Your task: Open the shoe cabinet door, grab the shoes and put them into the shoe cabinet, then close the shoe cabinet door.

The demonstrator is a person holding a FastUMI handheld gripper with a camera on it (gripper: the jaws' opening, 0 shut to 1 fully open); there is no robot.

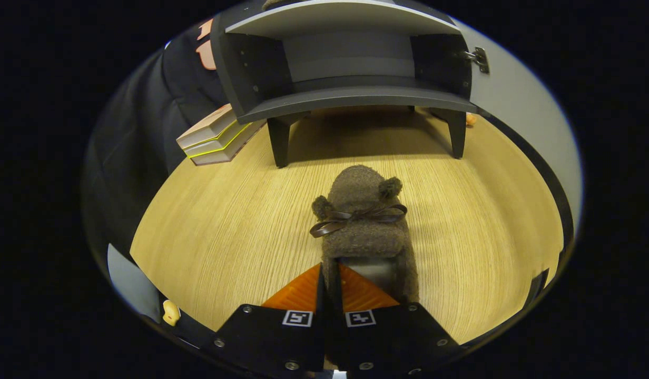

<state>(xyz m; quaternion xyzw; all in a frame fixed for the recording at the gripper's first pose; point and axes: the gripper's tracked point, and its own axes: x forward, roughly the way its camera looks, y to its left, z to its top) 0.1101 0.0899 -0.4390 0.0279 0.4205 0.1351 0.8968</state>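
Right now the tongs are pinching the shoe: their two fingers sit nearly together, with the left wall of the shoe's heel opening caught between them, one finger outside the shoe and the other inside its collar. The shoe is a brown, fuzzy slipper with two small pompoms and a thin brown ribbon bow tied across its top. Its toe points away from the tongs, toward the shoe cabinet. Whether its sole touches the tabletop or hangs just above it I cannot tell; a soft shadow lies to the right of the shoe on the pale wood grain.

Beyond the shoe, well apart from its toe, stands the shoe cabinet, dark grey, raised on short legs. Its front is open, and the inner compartment shows a flat bottom shelf and a grey back wall. On the cabinet's right side a pale door is swung out, with a metal hinge at the upper corner of the opening.

Just left of the cabinet, touching or nearly touching its side, lies a small stack of books, their page edges facing the shoe. Behind the books and the cabinet's left side hangs the dark cloth of the booth wall.
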